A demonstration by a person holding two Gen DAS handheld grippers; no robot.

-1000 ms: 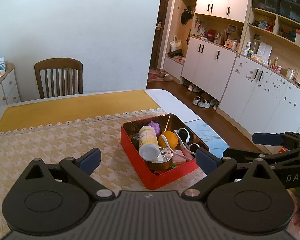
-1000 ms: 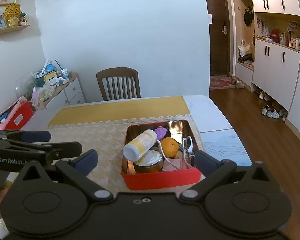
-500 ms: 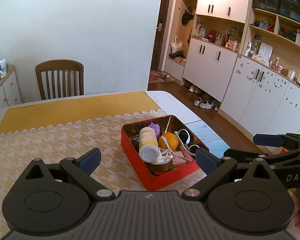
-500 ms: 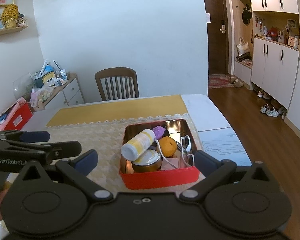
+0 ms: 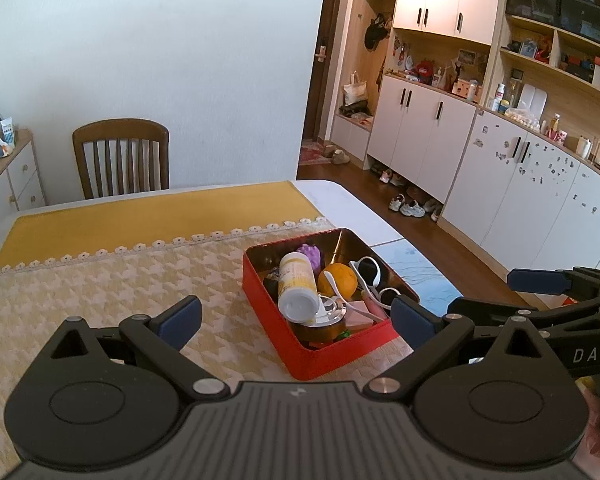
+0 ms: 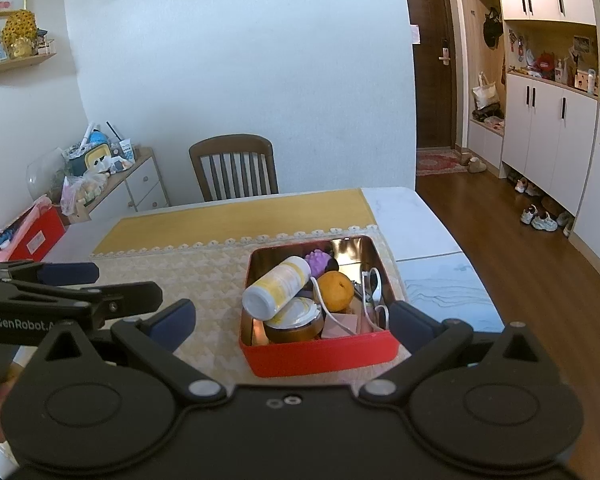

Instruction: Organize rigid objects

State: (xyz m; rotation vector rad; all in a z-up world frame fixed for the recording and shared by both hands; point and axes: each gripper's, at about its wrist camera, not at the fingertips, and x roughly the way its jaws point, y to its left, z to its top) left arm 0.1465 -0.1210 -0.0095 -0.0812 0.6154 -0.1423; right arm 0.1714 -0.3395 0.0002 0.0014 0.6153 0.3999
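Left gripper (image 5: 296, 320): its jaws stand wide apart and hold nothing; it hovers above the table just short of the box, whose near corner shows between the blue pads.
Right gripper (image 6: 292, 320): spread wide as well, with nothing between the fingers; it faces the long near wall of the box. It shows at the right edge of the left wrist view, beside the left gripper.
Red box (image 5: 332, 354): an open red tin with a shiny gold inside, resting on the patterned cloth near the table's right side, crowded with loose things.
Bottle (image 6: 277, 287): white and yellow, lying tilted across the pile, its white cap toward the near left corner and propped on the jar.
Jar (image 6: 294, 322): a brown round jar with a pale lid, at the near left of the box under the bottle's cap end.
Orange (image 6: 336, 290): sits mid-box, just beside the bottle.
Purple ball (image 5: 310, 255): knobbly, toward the far end, behind the bottle.
Sunglasses (image 5: 370, 278): white-framed, along the right wall of the box.
Pink block (image 6: 342, 323): low in the near part, between jar and sunglasses.
Table (image 6: 404, 220): covered by a yellow runner and a cream houndstooth cloth, white marble bare at the right.
Chair (image 6: 234, 168): wooden, at the table's far side against the wall.
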